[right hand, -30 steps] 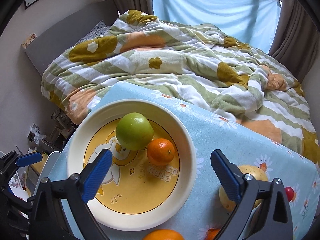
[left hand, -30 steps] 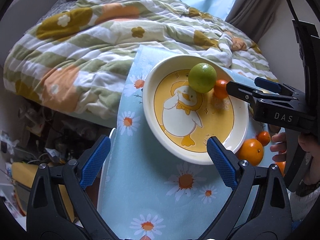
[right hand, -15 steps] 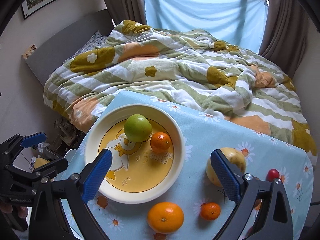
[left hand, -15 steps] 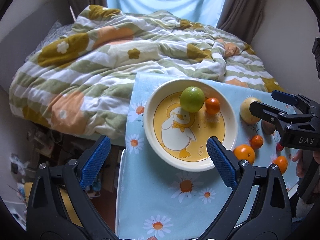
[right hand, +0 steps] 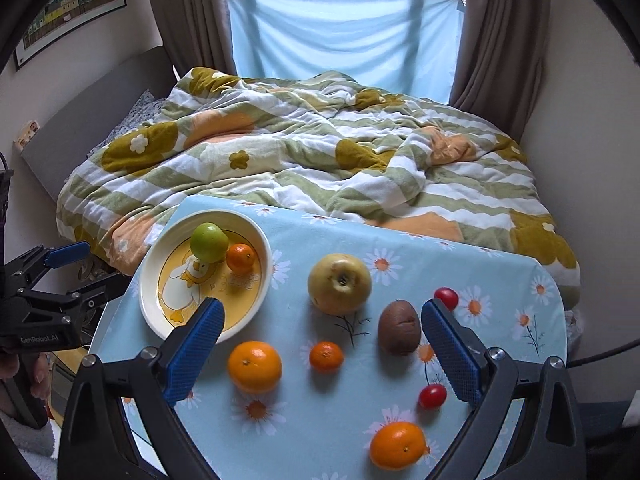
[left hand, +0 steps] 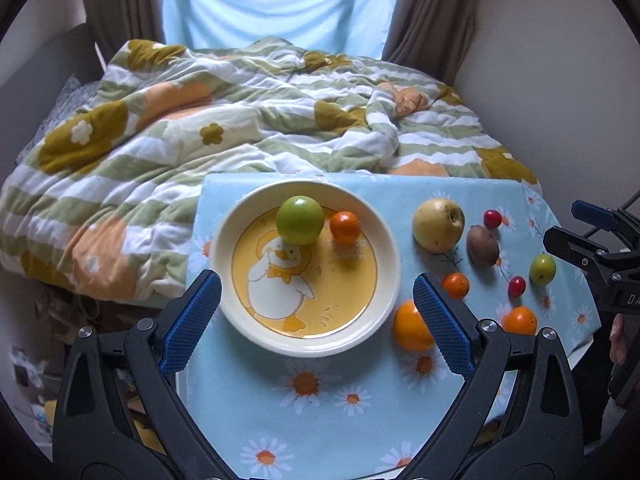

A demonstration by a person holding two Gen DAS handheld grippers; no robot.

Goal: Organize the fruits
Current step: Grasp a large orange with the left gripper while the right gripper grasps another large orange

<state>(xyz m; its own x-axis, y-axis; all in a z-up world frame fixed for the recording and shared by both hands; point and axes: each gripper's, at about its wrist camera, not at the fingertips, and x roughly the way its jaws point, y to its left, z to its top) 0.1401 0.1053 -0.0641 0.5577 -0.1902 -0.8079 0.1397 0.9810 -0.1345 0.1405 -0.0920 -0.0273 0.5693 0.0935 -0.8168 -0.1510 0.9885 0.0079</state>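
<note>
A cream plate with a duck picture point(left hand: 384, 240) point(right hand: 150, 284) holds a green apple point(left hand: 300, 220) point(right hand: 209, 241) and a small orange point(left hand: 345, 227) point(right hand: 240, 257). On the cloth to its right lie a yellow apple point(left hand: 438, 224) point(right hand: 339, 283), a kiwi point(left hand: 483, 245) point(right hand: 399, 327), a large orange point(left hand: 412, 330) point(right hand: 254, 366), a small mandarin point(left hand: 455, 285) point(right hand: 326, 356), another orange point(left hand: 519, 320) point(right hand: 397, 445), two cherry tomatoes and a small green fruit point(left hand: 542, 269). My left gripper point(left hand: 316, 320) is open above the plate's near side. My right gripper point(right hand: 320, 344) is open above the loose fruit.
The small table with a blue daisy cloth point(left hand: 320, 400) point(right hand: 500, 272) stands against a bed with a striped flowered duvet point(left hand: 200, 128) point(right hand: 320, 148). Walls close in on the right. Clutter lies on the floor at the left of the table.
Both grippers have pulled back and up from the plate, so the whole table and the loose fruit now show. The apple and small orange stay on the plate.
</note>
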